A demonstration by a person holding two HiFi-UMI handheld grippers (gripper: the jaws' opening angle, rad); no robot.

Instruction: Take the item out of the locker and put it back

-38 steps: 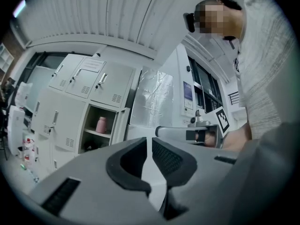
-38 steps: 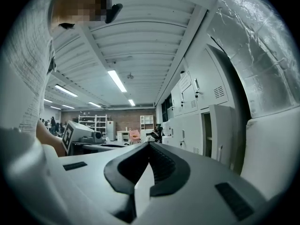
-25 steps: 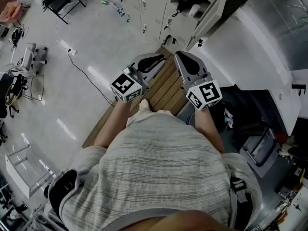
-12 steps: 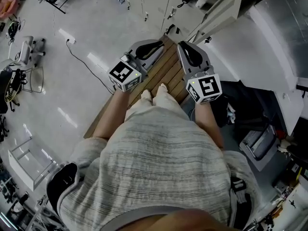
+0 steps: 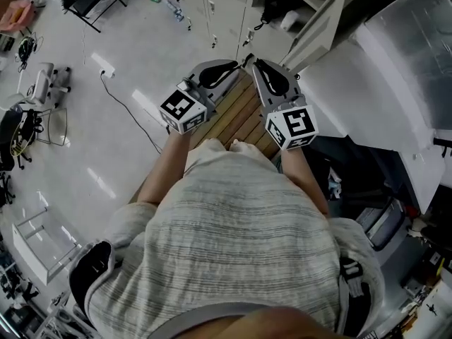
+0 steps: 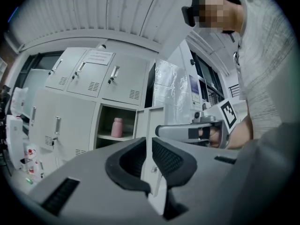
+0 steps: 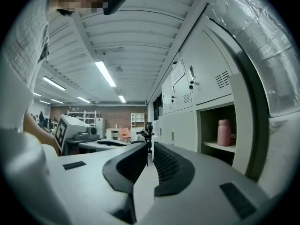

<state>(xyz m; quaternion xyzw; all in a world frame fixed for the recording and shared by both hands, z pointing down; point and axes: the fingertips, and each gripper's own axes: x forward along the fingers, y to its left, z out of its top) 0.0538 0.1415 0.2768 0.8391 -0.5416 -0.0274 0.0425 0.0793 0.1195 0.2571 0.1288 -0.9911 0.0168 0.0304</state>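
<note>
A pink bottle [image 6: 116, 126] stands upright on a shelf in an open locker compartment; the right gripper view also shows this pink bottle [image 7: 224, 132]. The locker's door [image 5: 318, 27] hangs open. My left gripper [image 5: 229, 67] and right gripper [image 5: 256, 63] are held level side by side, short of the locker, pointing toward it. In its own view the left gripper [image 6: 149, 144] is shut with nothing between its jaws. The right gripper [image 7: 151, 150] is likewise shut and empty. Neither touches the bottle.
I stand on a wooden slat platform [image 5: 236, 119]. Closed grey lockers [image 6: 84, 74] surround the open compartment. A white plastic-wrapped cabinet [image 5: 395, 62] rises at the right, with clutter [image 5: 381, 217] below it. A cable [image 5: 134, 111] runs across the floor at the left.
Both grippers have moved forward toward the lockers, and the right one has drawn closer to the left. Both stay shut.
</note>
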